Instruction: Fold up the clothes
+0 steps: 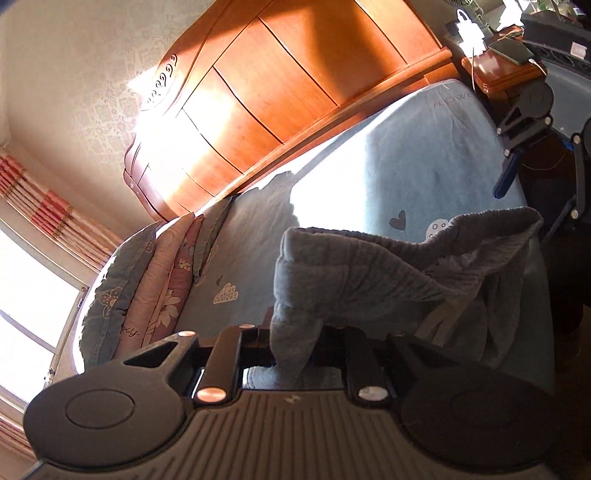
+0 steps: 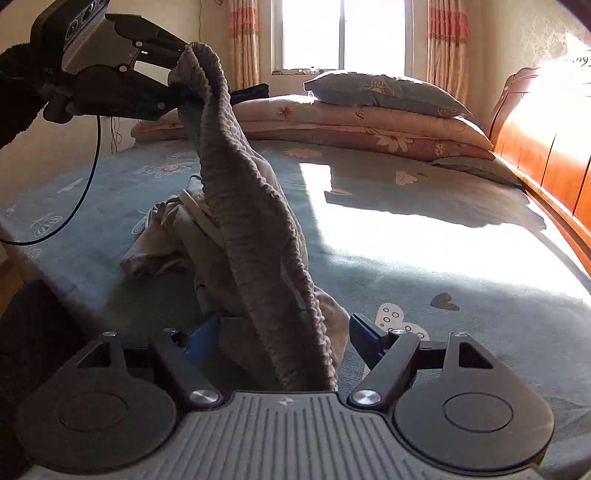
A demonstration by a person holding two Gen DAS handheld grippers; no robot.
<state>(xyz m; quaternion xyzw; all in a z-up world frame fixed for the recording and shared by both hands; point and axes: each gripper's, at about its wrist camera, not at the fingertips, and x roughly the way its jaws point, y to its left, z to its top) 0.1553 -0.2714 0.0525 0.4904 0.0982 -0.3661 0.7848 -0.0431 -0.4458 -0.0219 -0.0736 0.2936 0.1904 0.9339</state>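
Observation:
A grey garment with a ribbed elastic waistband point(image 2: 255, 236) hangs stretched between both grippers above the blue bed sheet point(image 2: 424, 258); its lower part lies crumpled on the sheet. My left gripper point(image 2: 181, 83) is shut on one end of the waistband, held high at upper left in the right wrist view. In the left wrist view the garment point(image 1: 369, 280) drapes over the left gripper point(image 1: 295, 343). The waistband runs down between the blue-padded fingers point(image 2: 364, 338) of my right gripper point(image 2: 284, 339), which stand wide apart; the cloth lies loose between them.
A stack of pillows and a folded floral quilt point(image 2: 369, 114) lies at the far side of the bed. A wooden headboard point(image 1: 280, 96) runs along one side. A nightstand with clutter point(image 1: 502, 62) stands beyond the bed corner. A curtained window point(image 2: 343, 33) is behind.

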